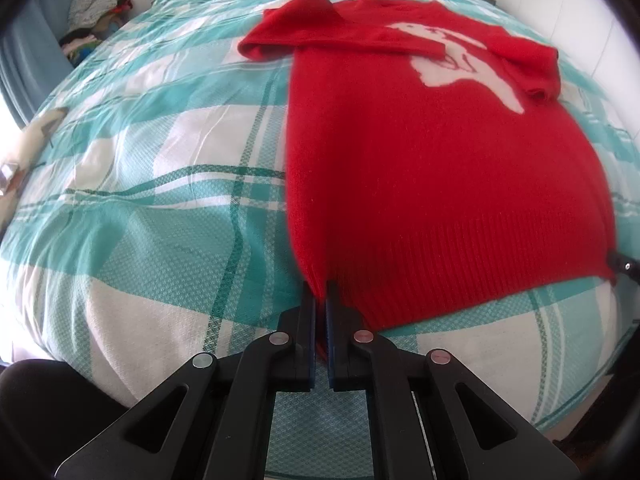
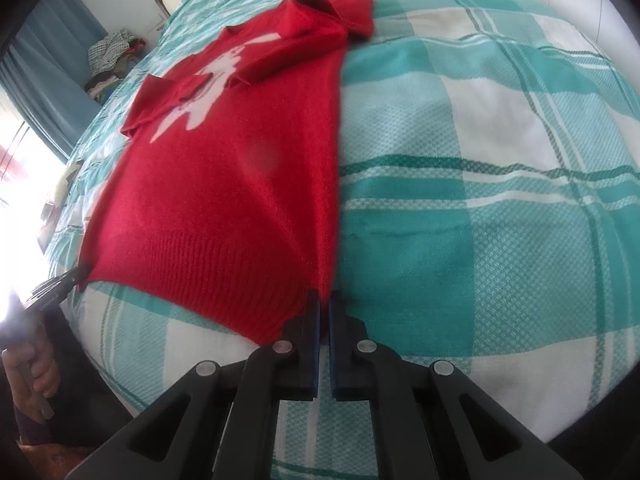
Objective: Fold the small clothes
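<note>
We see a teal-and-white plaid bedspread (image 1: 168,184) covering the whole bed. Beyond the bedspread's far left corner, a heap of mixed clothes (image 2: 110,58) sits piled up. Just left of that heap hangs a blue curtain (image 2: 52,64), with bright window light (image 2: 16,184) glaring below the curtain, beside the bedspread's left edge.

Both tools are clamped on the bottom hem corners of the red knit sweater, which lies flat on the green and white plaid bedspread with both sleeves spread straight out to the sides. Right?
Not quite. The sleeves of the red knit sweater are folded in across the chest, as the left wrist view shows. The rest holds: left tool and right tool grip the hem corners on the green and white plaid bedspread.
</note>
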`<state>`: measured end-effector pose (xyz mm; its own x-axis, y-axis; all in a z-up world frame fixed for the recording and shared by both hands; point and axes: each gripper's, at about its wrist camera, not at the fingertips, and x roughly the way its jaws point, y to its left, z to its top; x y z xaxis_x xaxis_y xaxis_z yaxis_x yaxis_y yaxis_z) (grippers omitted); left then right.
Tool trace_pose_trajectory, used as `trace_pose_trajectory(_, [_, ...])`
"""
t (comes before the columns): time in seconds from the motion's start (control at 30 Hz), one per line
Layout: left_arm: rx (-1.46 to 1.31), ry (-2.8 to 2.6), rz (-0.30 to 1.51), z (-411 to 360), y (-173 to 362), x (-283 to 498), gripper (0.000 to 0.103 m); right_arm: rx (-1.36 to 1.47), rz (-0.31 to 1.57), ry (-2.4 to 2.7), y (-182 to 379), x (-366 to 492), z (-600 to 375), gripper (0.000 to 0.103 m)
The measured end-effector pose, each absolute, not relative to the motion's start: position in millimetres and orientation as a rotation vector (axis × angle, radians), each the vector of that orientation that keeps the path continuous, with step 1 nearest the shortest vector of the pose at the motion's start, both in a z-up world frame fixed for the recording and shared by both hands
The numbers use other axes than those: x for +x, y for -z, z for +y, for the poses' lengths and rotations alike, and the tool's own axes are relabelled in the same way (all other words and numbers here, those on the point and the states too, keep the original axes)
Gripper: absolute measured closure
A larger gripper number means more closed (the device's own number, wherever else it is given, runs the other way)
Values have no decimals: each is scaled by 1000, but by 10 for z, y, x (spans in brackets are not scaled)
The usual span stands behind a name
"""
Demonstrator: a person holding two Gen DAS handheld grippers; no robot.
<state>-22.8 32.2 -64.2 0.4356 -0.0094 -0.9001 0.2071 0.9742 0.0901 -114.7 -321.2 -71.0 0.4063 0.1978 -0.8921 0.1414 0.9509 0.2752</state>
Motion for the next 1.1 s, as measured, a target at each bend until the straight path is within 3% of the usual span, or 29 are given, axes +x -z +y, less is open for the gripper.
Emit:
trace_pose_trajectory(0.13, [330, 92, 1065, 163, 672, -299, 99, 257, 1137, -19, 687, -1159, -3133, 101])
trace_pose_trajectory(0.2, [341, 77, 1047, 160, 649, -321, 94, 255, 1123, -21, 655, -1184, -3137, 100])
trace_pose_trajectory(0.27, [339, 53, 1026, 199, 569, -359, 75, 266, 1128, -47, 596, -1205, -3145, 92])
trace_pose_trajectory(0.33, [280, 39, 994, 312, 417, -432, 38, 242, 1156, -75, 493, -1238, -3160, 65])
trace_pose_trajectory(0.4, [222, 48, 979, 451, 260, -514, 36, 137, 1140, -71, 284, -1277, -3181, 54])
trace_pose_trajectory(0.53, [153, 41, 901, 656, -147, -520, 36, -209, 1015, -20, -214, -1180, -3205, 53])
trace_pose_trajectory(0.67, [61, 81, 814, 638, -453, -250, 32, -298, 903, -151, -479, -698, -3084, 53])
trace_pose_trajectory(0.83, [-11, 80, 763, 497, -220, 130, 31, -452, 898, -336, -82, 48, -2501, 53])
trace_pose_trajectory(0.97, [32, 40, 936, 468, 204, 299, 31, -504, 900, -306, 365, 494, -2379, 55])
trace_pose_trajectory(1.0, [48, 25, 950, 472, 245, 292, 31, -467, 896, -297, 405, 569, -2438, 65])
trace_pose_trajectory(1.03, [62, 8, 951, 488, 258, 282, 31, -397, 893, -287, 395, 630, -2543, 88])
trace_pose_trajectory(1.1, [72, -12, 935, 533, 238, 252, 31, -210, 851, -235, 220, 659, -2889, 91])
